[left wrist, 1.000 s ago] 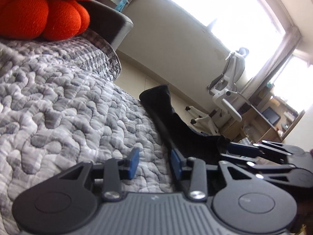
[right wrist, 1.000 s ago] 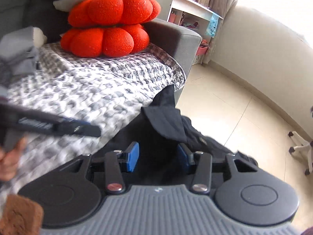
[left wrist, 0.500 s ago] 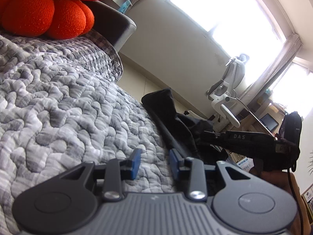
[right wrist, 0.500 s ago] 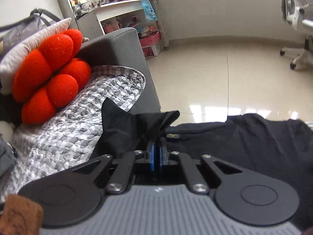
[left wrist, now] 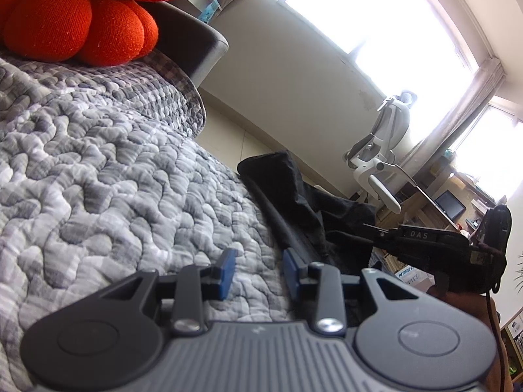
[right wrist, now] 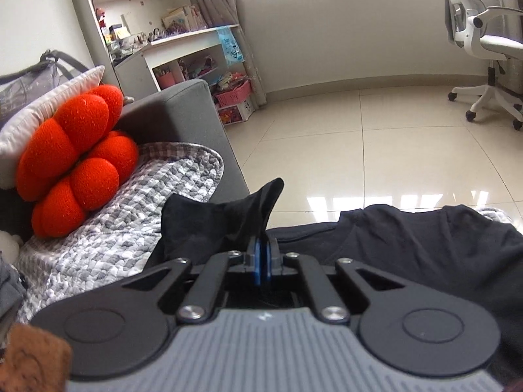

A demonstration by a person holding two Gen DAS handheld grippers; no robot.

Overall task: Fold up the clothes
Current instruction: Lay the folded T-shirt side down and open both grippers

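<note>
A black garment [right wrist: 425, 245] lies at the edge of a grey quilted sofa cover [right wrist: 124, 215]. My right gripper [right wrist: 261, 261] is shut on a fold of the black garment, whose cloth [right wrist: 215, 225] rises in a peak just ahead of the blue pads. In the left wrist view the garment [left wrist: 294, 192] lies ahead and to the right, and the right gripper [left wrist: 369, 228] reaches into it from the right. My left gripper [left wrist: 258, 271] is open and empty, low over the quilt [left wrist: 98, 196], just left of the garment's edge.
Red knotted cushions [right wrist: 72, 163] sit at the sofa's far end by a grey armrest [right wrist: 183, 114]. A white office chair [right wrist: 483, 45] stands on the tiled floor [right wrist: 359, 150]. Shelves with clutter [right wrist: 170, 32] line the far wall.
My right gripper has closed on the black garment and swung to face the floor and shelves. My left gripper stays open, almost still over the quilt.
</note>
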